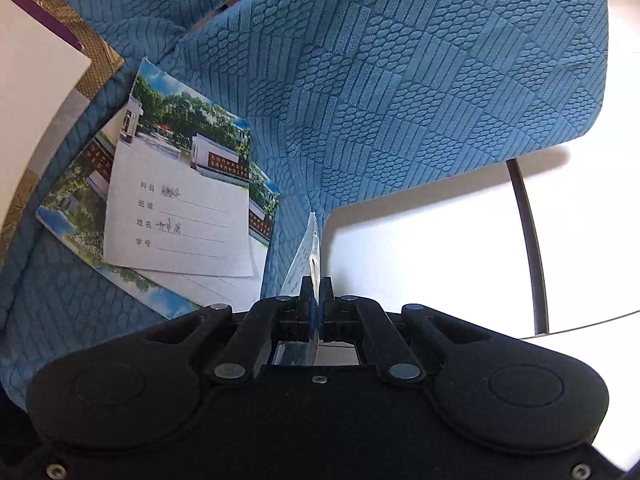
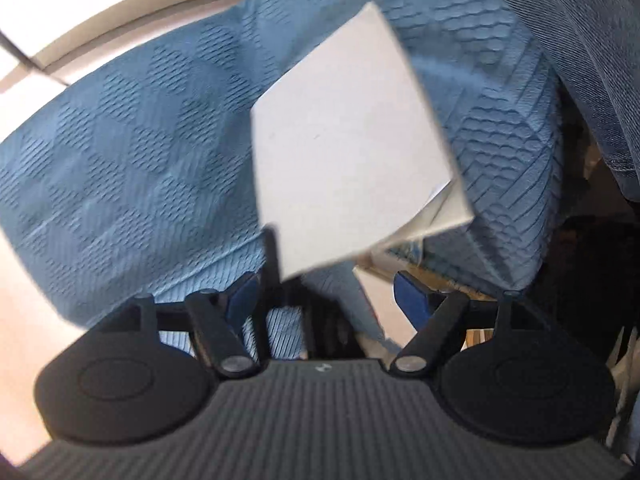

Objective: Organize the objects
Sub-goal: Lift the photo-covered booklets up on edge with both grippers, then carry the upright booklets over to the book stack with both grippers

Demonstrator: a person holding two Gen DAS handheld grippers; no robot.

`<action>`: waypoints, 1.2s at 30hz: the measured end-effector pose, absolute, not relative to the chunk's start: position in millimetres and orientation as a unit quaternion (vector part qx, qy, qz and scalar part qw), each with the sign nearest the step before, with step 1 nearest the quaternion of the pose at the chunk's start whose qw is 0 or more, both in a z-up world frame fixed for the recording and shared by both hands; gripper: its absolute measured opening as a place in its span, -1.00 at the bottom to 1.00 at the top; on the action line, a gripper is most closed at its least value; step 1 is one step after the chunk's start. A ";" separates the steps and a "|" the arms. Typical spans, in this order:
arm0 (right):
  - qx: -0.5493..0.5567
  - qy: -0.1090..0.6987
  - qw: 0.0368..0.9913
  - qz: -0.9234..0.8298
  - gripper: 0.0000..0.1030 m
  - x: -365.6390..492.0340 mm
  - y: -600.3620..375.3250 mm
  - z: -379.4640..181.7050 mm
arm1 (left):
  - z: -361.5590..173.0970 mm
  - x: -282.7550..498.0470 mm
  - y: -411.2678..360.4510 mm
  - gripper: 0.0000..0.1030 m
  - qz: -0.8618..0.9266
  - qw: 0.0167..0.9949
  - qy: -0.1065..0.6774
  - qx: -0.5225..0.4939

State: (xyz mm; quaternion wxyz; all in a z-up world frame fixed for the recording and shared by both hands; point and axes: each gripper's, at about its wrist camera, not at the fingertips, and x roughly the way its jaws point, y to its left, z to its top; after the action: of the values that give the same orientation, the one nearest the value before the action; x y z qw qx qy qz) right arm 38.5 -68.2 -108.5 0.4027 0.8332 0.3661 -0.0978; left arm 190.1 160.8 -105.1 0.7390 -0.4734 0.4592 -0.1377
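1. On the blue quilted sofa cover [image 1: 400, 92], two exercise books lay overlapped near the left edge of your left wrist view: the upper exercise book [image 1: 180, 196] with its printed school-gate cover and form lines, and the lower exercise book [image 1: 72, 208] partly under it.
2. Your left gripper [image 1: 316, 292] was fully closed, its jaws pinching a thin booklet [image 1: 310, 248] edge-on, which stood upright between them.
3. Beyond that booklet the white floor [image 1: 420, 260] showed, with a dark chair leg [image 1: 528, 240] crossing it.
4. Your right gripper [image 2: 328, 292] stood wide, its blue pads [image 2: 412, 300] well apart and pressing on nothing.
5. Ahead of it, a white notebook [image 2: 344, 140] hung tilted against the blue cover; the view was blurred, and you could not tell what supported it.
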 end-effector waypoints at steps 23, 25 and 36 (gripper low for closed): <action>0.767 0.310 0.543 -0.143 -0.88 37.0 -94.8 -56.9 | -76.4 159.7 205.4 -0.98 -0.152 0.721 0.434 -0.519; 0.761 0.306 0.557 -0.133 -0.88 40.5 -94.9 -45.4 | -70.0 154.2 213.3 -0.97 -0.156 0.719 0.429 -0.524; 0.709 0.323 0.624 -0.064 -0.89 68.9 -53.7 4.4 | -34.3 138.2 282.5 -0.97 -0.160 0.729 0.388 -0.541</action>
State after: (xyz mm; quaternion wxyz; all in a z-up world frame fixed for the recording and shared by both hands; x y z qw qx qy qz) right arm 68.9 -53.7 4.4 0.6239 0.7089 0.3226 -0.0640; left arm 138.2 282.5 -34.3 0.7286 -0.5413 0.3882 -0.1595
